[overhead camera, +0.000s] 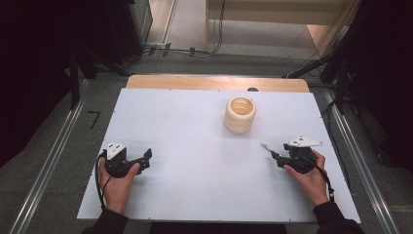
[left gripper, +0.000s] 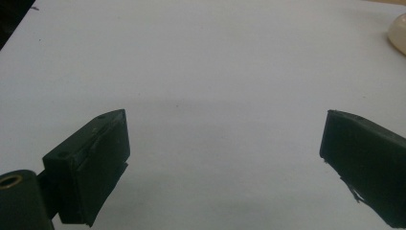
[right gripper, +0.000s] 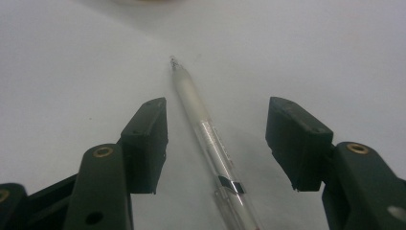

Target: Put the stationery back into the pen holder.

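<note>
A clear pen [right gripper: 210, 143] lies flat on the white table [overhead camera: 195, 146] near its right edge, between the parted jaws of the right gripper [right gripper: 215, 143]; neither pad touches the barrel, so the pen is not grasped; its long axis runs along the line of the jaws, tip pointing away from the hand, toward the far left of the surface and a cream ribbed cup [overhead camera: 240, 114] standing upright toward the far edge. In the high view the pen [overhead camera: 267, 147] is a thin pale sliver ahead of the right gripper [overhead camera: 280, 158]; the right gripper view brings out its tapered tip, clear barrel and a dark band near the back end. The left gripper [overhead camera: 146, 158] rests near the left edge; its own view has the left gripper [left gripper: 225, 143] released, jaws wide over bare surface, the cup's [left gripper: 398, 33] rim at the upper right corner.
</note>
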`<state>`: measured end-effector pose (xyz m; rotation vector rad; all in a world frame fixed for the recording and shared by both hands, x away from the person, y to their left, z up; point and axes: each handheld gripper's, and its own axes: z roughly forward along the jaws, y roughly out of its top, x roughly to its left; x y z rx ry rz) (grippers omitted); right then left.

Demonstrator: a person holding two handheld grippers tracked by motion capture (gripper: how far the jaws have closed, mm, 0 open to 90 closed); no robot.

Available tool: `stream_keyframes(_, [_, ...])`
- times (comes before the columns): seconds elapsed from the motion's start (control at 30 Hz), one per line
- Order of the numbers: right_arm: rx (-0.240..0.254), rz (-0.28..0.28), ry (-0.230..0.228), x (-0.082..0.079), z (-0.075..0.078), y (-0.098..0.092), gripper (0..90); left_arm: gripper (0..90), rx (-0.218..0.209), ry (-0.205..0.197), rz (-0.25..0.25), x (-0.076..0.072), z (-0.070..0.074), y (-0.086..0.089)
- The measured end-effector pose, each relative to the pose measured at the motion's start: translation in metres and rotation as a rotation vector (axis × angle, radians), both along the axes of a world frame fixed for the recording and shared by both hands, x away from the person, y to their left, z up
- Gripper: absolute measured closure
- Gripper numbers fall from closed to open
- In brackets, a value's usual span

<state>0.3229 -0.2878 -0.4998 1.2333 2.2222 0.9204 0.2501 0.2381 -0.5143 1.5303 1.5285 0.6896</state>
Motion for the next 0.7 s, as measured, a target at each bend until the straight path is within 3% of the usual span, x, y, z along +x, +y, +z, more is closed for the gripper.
stream_keyframes(0.27, [-0.004, 0.002, 0.011, 0.006, -0.004, 0.003, 42.2, 3.9, 0.000, 0.000, -0.002, 0.000, 0.000, 0.000])
stream_keyframes(0.7, [-0.007, 0.021, 0.021, 0.011, -0.007, 0.008, 56.2, 3.9, -0.001, 0.002, -0.003, 0.001, 0.000, 0.000])
